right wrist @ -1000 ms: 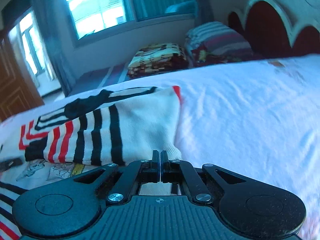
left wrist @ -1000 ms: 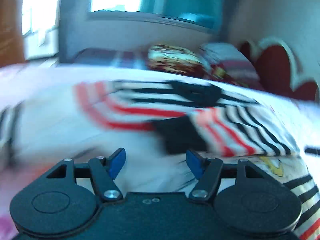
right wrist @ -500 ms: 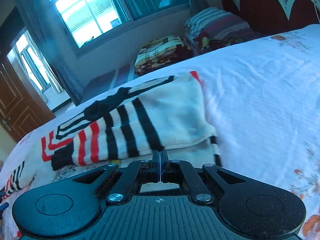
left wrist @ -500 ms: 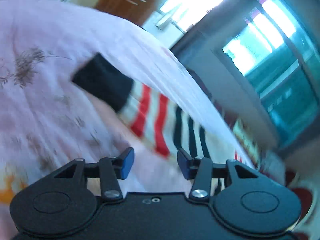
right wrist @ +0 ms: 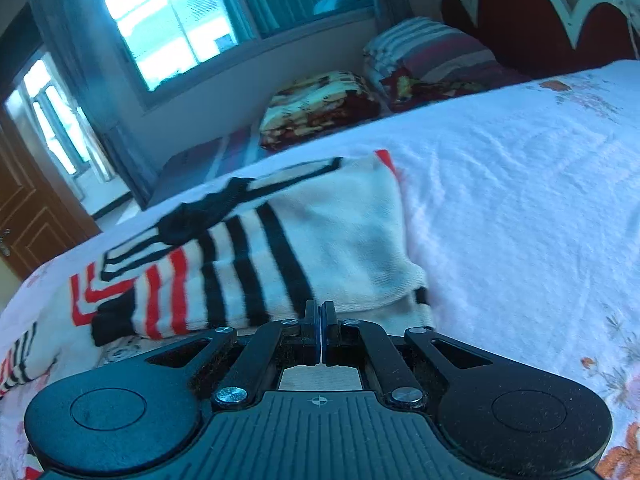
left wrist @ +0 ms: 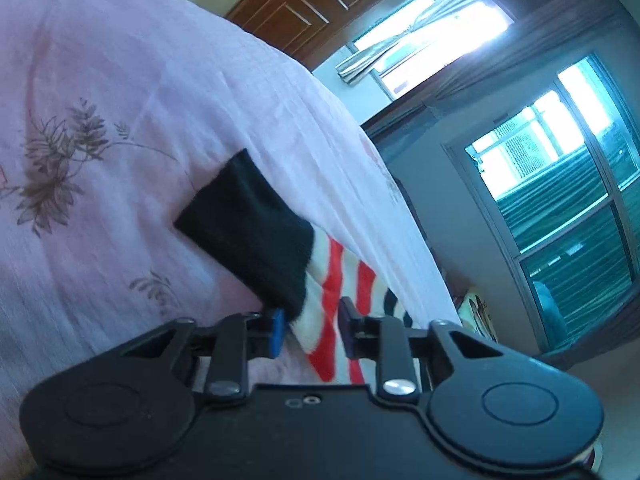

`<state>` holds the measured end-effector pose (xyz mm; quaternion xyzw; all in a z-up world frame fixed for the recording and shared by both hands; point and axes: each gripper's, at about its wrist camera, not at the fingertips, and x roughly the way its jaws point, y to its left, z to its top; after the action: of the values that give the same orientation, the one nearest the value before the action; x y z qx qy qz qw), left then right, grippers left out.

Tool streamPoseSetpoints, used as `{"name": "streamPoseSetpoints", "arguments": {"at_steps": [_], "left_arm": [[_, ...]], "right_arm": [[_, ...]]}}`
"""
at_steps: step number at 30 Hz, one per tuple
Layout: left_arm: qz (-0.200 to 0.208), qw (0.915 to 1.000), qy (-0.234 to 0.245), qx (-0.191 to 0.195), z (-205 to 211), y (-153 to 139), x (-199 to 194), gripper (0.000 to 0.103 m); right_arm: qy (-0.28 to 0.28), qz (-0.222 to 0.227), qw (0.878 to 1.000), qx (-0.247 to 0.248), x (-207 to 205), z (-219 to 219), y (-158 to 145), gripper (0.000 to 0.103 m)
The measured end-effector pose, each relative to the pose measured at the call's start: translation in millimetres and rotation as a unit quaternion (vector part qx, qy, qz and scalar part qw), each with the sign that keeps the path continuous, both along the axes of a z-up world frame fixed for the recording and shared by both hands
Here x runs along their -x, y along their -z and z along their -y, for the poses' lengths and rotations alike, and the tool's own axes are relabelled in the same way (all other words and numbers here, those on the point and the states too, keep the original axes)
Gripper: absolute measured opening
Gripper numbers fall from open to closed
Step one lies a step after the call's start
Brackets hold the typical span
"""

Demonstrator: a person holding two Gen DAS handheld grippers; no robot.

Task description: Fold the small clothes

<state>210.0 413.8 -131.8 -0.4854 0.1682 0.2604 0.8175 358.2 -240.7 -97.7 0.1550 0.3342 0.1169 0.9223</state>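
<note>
A cream knitted sweater (right wrist: 344,240) with black and red stripes lies on the bed. In the left wrist view its sleeve, with a black cuff (left wrist: 248,228) and red stripes, stretches across the pink flowered sheet (left wrist: 100,128). My left gripper (left wrist: 311,326) is rolled sideways, and its jaws are closing with the sleeve just behind the cuff between them. The blue left pad (left wrist: 277,330) touches the cuff's edge. My right gripper (right wrist: 320,312) is shut, with its tips against the sweater's near folded edge. No cloth shows between its pads.
The white flowered bed sheet (right wrist: 520,200) spreads to the right of the sweater. Folded blankets (right wrist: 320,108) and striped pillows (right wrist: 432,56) lie past the bed's far side, below a window. A red headboard (right wrist: 540,20) stands at the right and a wooden door (left wrist: 304,4) at the left.
My left gripper swung left from the sweater's body to the sleeve, rolled over, and narrowed its jaws around the sleeve by the cuff. The right gripper stayed shut and shifted slightly at the sweater's edge.
</note>
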Motion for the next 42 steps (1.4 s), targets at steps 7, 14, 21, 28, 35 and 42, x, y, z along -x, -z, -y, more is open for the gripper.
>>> {"name": "streamPoseSetpoints", "arguments": {"at_steps": [7,14,21,28,35,42], "left_arm": [[-0.023,0.9991,0.014,-0.032,3.6,-4.4,-9.0,0.020],[-0.074,0.9929,0.033,-0.087,11.9,-23.8,-24.4,0.005],[-0.082,0.9743,0.088,-0.190,53.0,-68.0,-44.8,0.005],[-0.052,0.9513,0.177,-0.247,117.0,-99.0,-85.8,0.005],[-0.039,0.9172,0.282,-0.279,205.0,-100.3,-138.5,0.005],[-0.030,0.8821,0.363,-0.299,284.3,-86.4,-174.1,0.005]], "right_arm": [[0.005,-0.004,1.000,-0.004,2.0,7.8,1.7,0.000],[0.006,-0.003,1.000,-0.003,1.5,10.0,-0.8,0.000],[0.009,-0.001,1.000,-0.005,0.6,14.1,-1.1,0.000],[0.015,-0.003,1.000,-0.013,0.9,18.9,4.0,0.000],[0.031,-0.001,0.999,-0.024,4.9,34.6,6.1,0.000],[0.056,0.005,0.998,-0.032,13.6,63.2,4.1,0.000]]}}
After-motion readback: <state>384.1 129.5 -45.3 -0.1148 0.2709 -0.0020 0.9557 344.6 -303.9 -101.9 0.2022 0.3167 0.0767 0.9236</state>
